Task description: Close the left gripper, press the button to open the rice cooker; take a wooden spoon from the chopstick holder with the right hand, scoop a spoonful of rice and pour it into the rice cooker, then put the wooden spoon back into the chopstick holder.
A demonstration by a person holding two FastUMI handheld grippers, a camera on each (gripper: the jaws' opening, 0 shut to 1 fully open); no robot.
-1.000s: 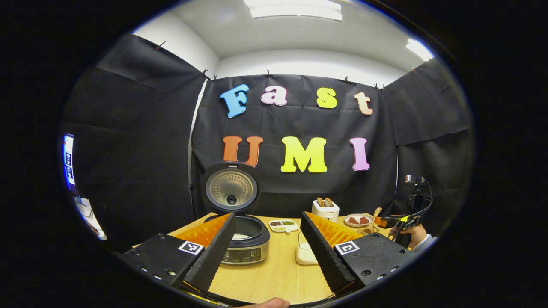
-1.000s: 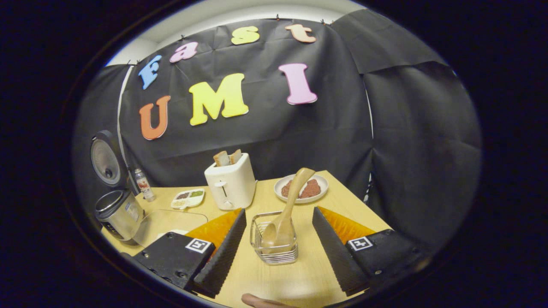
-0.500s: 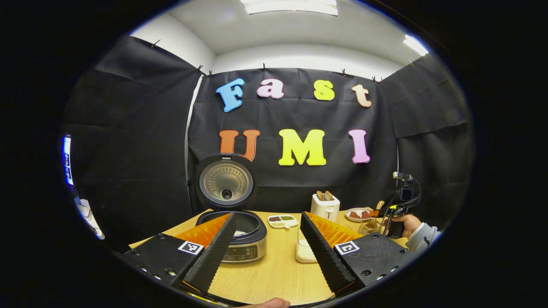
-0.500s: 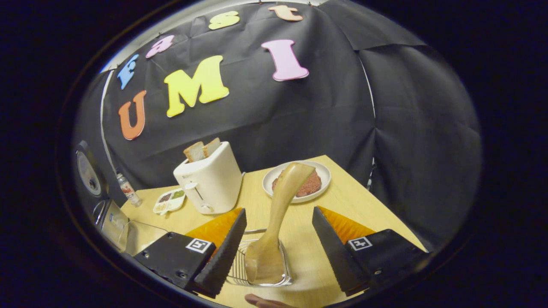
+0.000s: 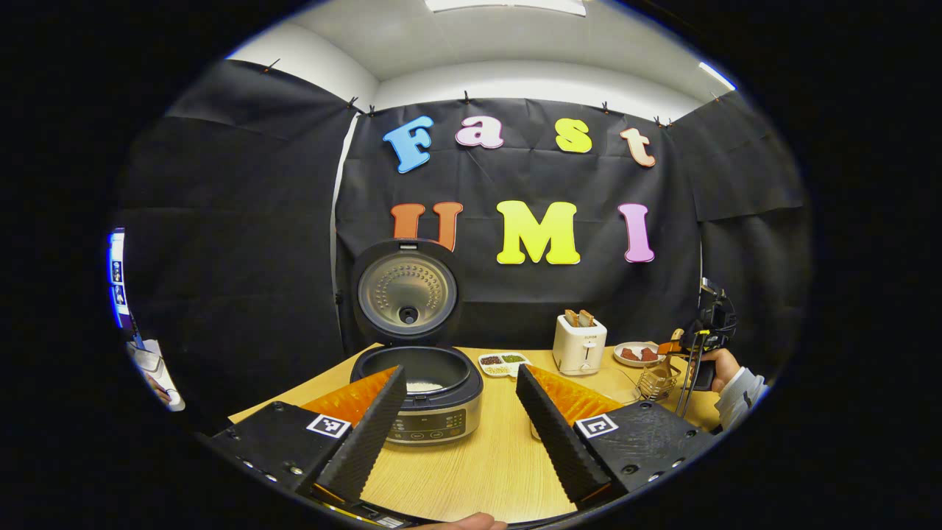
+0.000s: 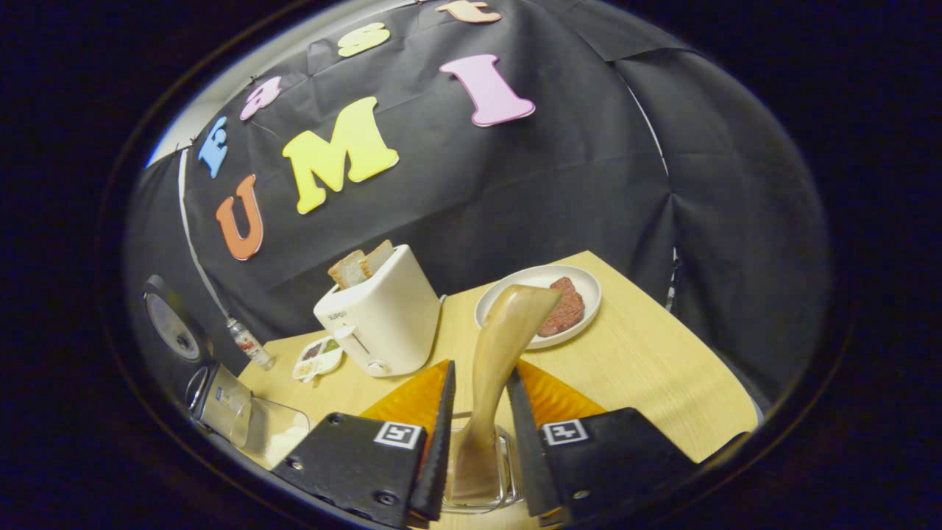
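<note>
With the round black-and-silver rice cooker (image 5: pixel 430 394) already open, the right gripper (image 6: pixel 477 434) is pinching the pale wooden spoon (image 6: pixel 494 368), upright in the wire chopstick holder (image 6: pixel 508 471); left gripper (image 5: pixel 460 434) hangs open, far left, so lifting straight up looks next

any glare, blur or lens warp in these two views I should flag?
Left gripper view: ceiling light blown out at the top; rice cooker sharp, its open lid's metal liner catching a soft sheen; strong fisheye bending at the edges. Right gripper view: dimmer, horizon tilted; wooden spoon handle close to the lens, stretched and slightly soft; toaster crisp.
</note>
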